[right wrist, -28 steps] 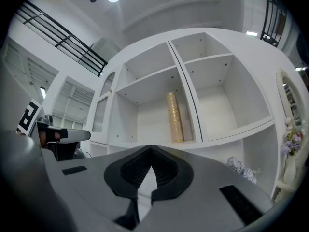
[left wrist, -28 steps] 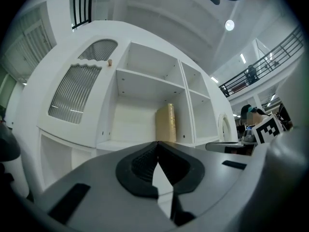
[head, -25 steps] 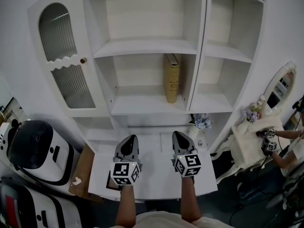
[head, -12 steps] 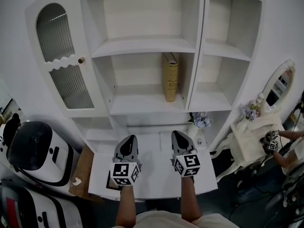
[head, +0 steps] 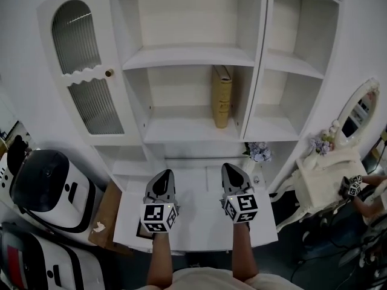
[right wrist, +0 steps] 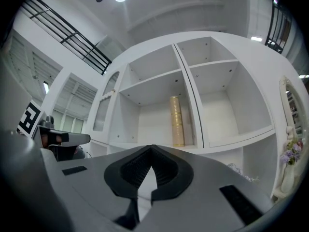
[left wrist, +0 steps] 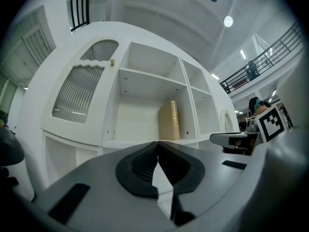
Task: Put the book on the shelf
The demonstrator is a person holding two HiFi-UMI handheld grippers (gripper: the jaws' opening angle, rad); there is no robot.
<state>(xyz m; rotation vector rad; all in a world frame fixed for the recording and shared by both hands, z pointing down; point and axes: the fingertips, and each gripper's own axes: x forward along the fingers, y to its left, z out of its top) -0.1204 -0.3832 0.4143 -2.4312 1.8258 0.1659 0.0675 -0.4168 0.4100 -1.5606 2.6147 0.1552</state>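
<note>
**One book on the shelf, two grippers closed on nothing**

Two grippers are counted, held side by side over a white table (head: pixel 199 213) at the foot of the shelf unit (head: pixel 188 58). The left gripper (head: pixel 164 174) is seen with its jaws brought together, tip against tip, and nothing is caught between them. The same is seen on the right gripper (head: pixel 230 168): jaws closed, nothing held. One marker cube is carried on each.

One book (head: pixel 222 95) is counted, and it is on the shelf, well apart from both grippers. It is stood upright in the middle compartment of the central column, at the right end, hard by the divider. Whether the divider is actually touched cannot be told. A tan, yellowish cover is shown, with the narrow spine turned outward; it is tall and slim, and its top falls a little short of the shelf above. No print can be read on it.

Four open compartments, two over two, are counted in the right gripper view, and only the one with the book is occupied. One arched, ribbed-glass door (head: pixel 84 71) with one small knob (head: pixel 109 73) is seen to the left. One small bunch of flowers (head: pixel 259 153) is noted at the lower right.
</note>
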